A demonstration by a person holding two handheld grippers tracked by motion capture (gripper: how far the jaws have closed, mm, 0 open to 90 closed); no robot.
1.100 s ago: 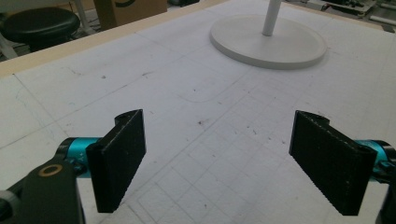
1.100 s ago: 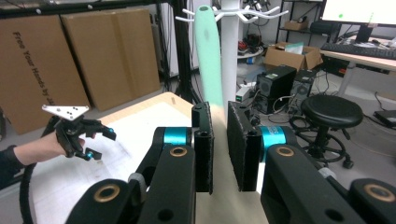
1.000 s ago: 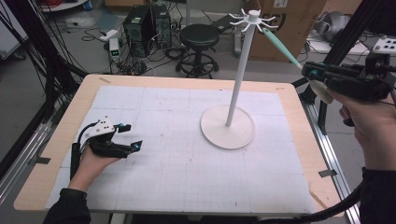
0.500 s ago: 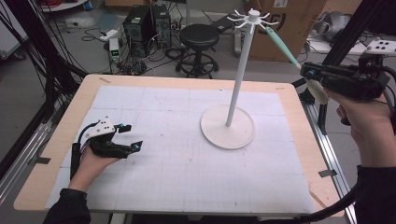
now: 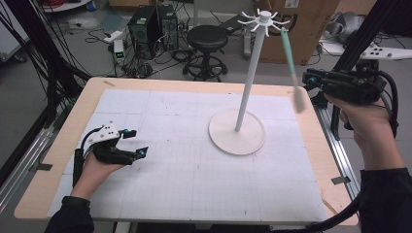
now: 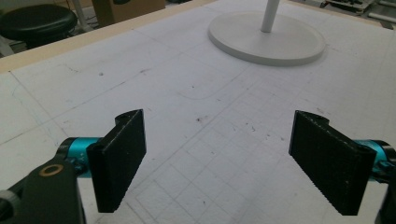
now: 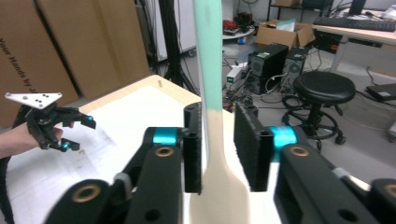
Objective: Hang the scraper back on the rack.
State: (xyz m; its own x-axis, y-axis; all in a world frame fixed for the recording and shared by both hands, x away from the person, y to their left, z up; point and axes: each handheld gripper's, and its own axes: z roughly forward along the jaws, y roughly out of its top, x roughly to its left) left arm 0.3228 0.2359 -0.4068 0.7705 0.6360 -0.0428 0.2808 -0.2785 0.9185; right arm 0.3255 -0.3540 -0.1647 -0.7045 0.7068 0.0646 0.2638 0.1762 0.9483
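A white hanging rack (image 5: 249, 73) with a round base (image 6: 266, 39) stands right of the table's middle. A spatula (image 5: 290, 60) with a teal handle and a cream blade hangs from one of the rack's top hooks, blurred. In the right gripper view the spatula (image 7: 208, 56) passes between the jaws of my right gripper (image 7: 218, 144), which stand a little apart with a gap on the spatula's right side. That right gripper (image 5: 307, 77) is held in the air off the table's right edge. My left gripper (image 5: 138, 141) rests low at the table's left, open and empty (image 6: 217, 163).
A white gridded mat (image 5: 184, 145) covers the wooden table (image 5: 58, 160). Behind the table stand a black stool (image 5: 206, 36), computer towers (image 5: 150, 22) and a cardboard box (image 5: 311, 24). Black frame posts rise at both sides.
The spatula went from slanting out toward my right gripper to hanging steeper and blurred. The right gripper's jaws have come apart around it. The left gripper has not moved.
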